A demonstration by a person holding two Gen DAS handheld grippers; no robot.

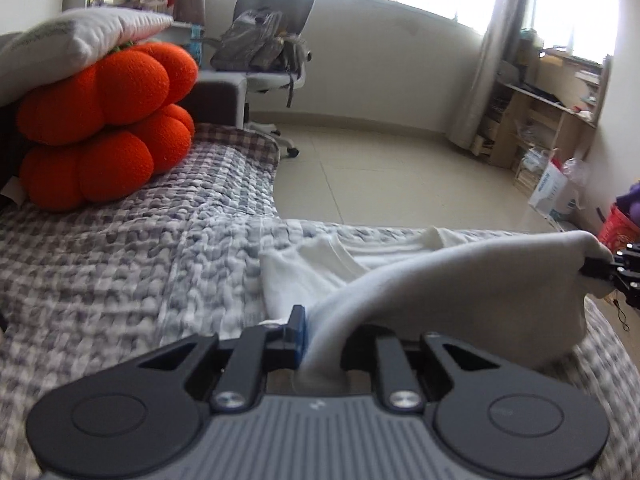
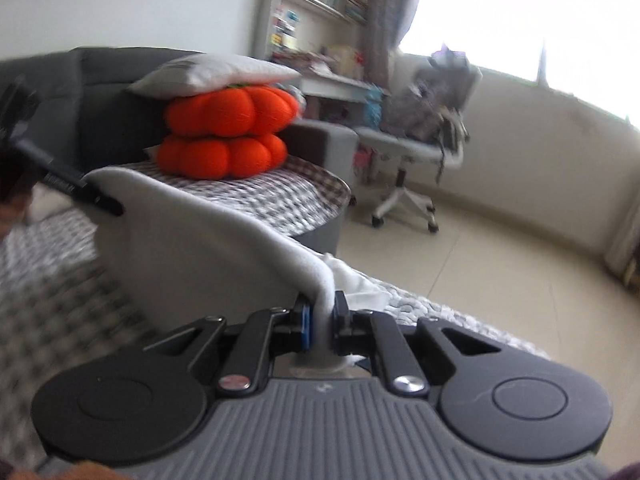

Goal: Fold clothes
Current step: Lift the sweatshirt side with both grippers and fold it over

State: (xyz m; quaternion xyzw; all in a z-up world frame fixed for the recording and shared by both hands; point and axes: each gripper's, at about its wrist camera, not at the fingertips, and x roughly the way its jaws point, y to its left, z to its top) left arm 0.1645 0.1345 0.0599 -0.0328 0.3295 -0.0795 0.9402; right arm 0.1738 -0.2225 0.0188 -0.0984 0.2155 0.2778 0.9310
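Cushions come first at far left: two orange pumpkin cushions (image 1: 108, 128) stacked on the bed (image 1: 120, 248), well ahead and left of the left gripper (image 1: 320, 344), with a white pillow (image 1: 68, 40) lying on top of them. A grey-and-white checked quilt covers the bed. Beyond its far edge stands an office chair (image 1: 272, 40) with a grey backpack (image 1: 256, 40) on the seat, well apart from the work. Nearer, the white garment (image 1: 460, 280) lies partly on the quilt just ahead of the jaws. Its lifted edge runs between both tools. The left gripper's jaws are clamped on one end, and the right gripper (image 2: 322, 320) pinches the other, jaws closed on a fabric fold. Far right, wooden shelves (image 1: 540, 120) and a cardboard box (image 1: 556, 192) stand by the curtained window, clear of the cloth.
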